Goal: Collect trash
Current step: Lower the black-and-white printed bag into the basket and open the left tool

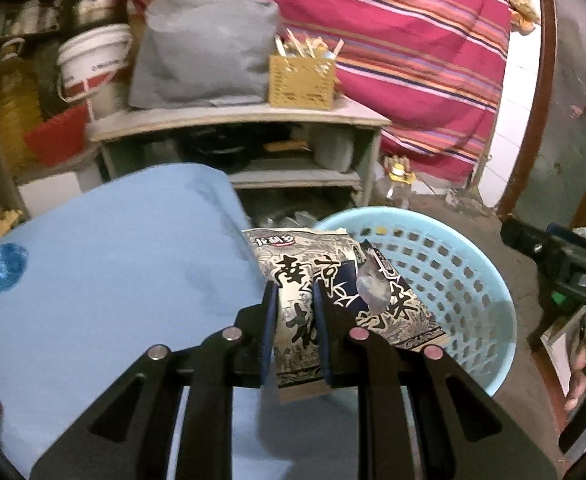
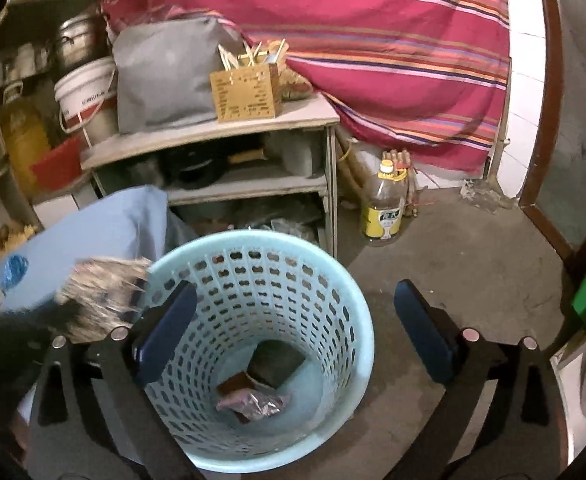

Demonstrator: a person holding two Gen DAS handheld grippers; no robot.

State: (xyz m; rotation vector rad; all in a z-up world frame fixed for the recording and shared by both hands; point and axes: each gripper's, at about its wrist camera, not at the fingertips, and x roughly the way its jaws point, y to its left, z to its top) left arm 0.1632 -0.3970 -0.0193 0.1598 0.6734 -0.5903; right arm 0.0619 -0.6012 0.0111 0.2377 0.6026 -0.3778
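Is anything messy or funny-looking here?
A little. A crumpled blue plastic scrap lies loose on the light blue tabletop, not yet in the pale blue perforated plastic bin. The left gripper clamps a bent black-and-cream printed snack wrapper beside the bin's rim.

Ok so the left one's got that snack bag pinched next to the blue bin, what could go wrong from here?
1. The left hand-held gripper holds the snack bag over the bin's rim, not clearly over its middle; released now, it might catch the rim or fall outside.
2. The bag is wide and stiff, so it could bridge the opening.
3. The open right hand-held gripper hangs over the bin too, so the two could bump.
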